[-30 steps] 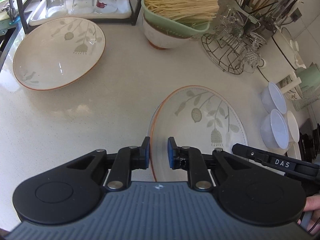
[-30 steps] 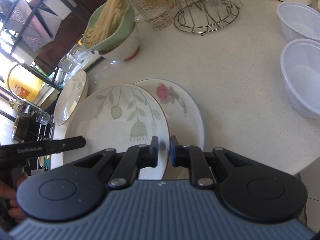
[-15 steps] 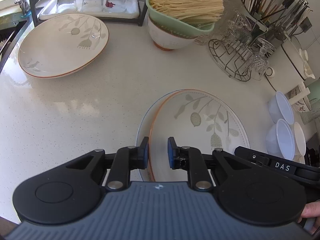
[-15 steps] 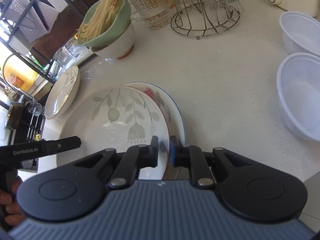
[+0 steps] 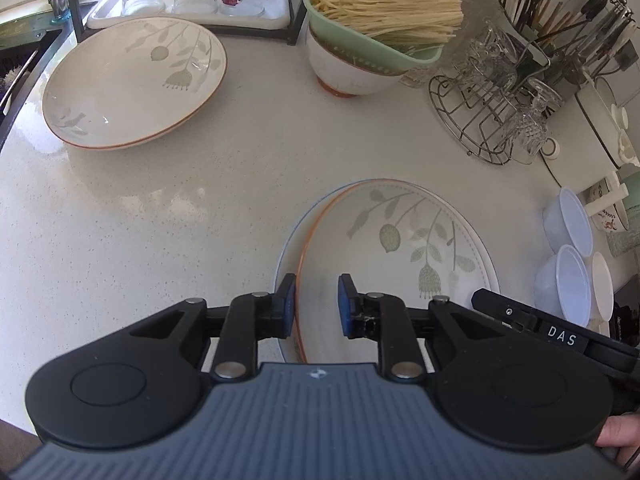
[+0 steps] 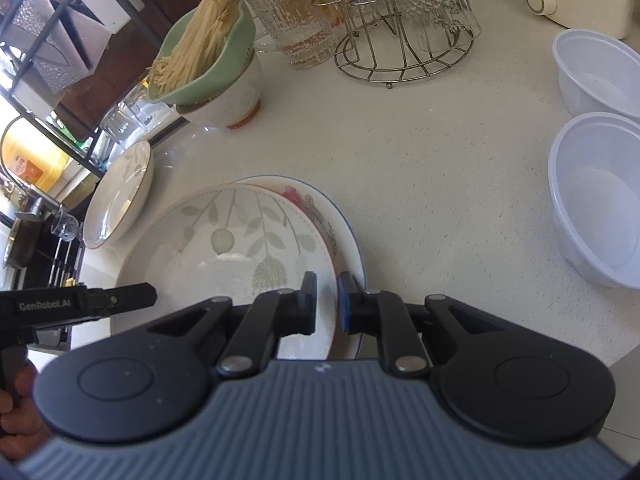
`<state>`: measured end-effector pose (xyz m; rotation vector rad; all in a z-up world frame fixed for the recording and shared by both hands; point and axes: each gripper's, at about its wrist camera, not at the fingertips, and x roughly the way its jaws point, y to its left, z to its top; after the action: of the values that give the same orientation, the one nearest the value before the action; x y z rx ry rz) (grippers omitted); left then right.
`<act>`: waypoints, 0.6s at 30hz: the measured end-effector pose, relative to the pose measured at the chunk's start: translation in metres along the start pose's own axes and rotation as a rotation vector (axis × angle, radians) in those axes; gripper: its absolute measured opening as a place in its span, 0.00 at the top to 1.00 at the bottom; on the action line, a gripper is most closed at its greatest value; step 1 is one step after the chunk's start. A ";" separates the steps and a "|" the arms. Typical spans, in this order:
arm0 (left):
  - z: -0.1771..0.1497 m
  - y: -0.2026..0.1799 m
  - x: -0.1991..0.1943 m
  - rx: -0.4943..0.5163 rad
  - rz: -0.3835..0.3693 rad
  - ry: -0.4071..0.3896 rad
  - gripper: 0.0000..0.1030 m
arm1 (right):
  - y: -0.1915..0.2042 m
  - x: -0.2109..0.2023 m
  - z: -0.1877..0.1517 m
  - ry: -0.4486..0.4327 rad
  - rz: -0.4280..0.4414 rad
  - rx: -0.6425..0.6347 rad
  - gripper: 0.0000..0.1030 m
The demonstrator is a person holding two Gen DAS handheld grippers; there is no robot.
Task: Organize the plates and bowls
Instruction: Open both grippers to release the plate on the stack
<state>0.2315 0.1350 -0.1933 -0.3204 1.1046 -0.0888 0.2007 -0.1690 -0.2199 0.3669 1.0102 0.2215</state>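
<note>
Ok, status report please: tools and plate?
Left tool just opening, off rim. Right tool shut on leaf plate, stacked on rose plate. Nothing blocking.

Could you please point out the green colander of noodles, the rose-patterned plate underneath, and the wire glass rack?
Green plastic colander of noodles (image 5: pixel 420 58): left wrist view, front rim.
Rose-patterned white plate (image 6: pixel 294 194): right wrist view, red flower near its far edge.
Round wire glass rack (image 6: pixel 400 74): right wrist view, base ring's front.

Both wrist views share leaf plate

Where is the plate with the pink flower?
In the right wrist view, the pink-flower plate lies on the counter, under the leaf-pattern plate, peeking out on its right.
</note>
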 end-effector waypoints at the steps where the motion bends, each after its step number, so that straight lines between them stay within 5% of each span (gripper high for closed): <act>1: 0.001 0.000 -0.002 0.004 0.007 -0.007 0.70 | 0.000 -0.001 0.001 -0.006 0.000 0.006 0.86; 18: 0.024 -0.027 -0.076 0.166 -0.107 -0.102 0.70 | 0.022 -0.052 0.015 -0.115 -0.071 0.060 0.86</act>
<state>0.2204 0.1319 -0.1097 -0.2327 0.9717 -0.2553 0.1865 -0.1703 -0.1630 0.3933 0.9160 0.1052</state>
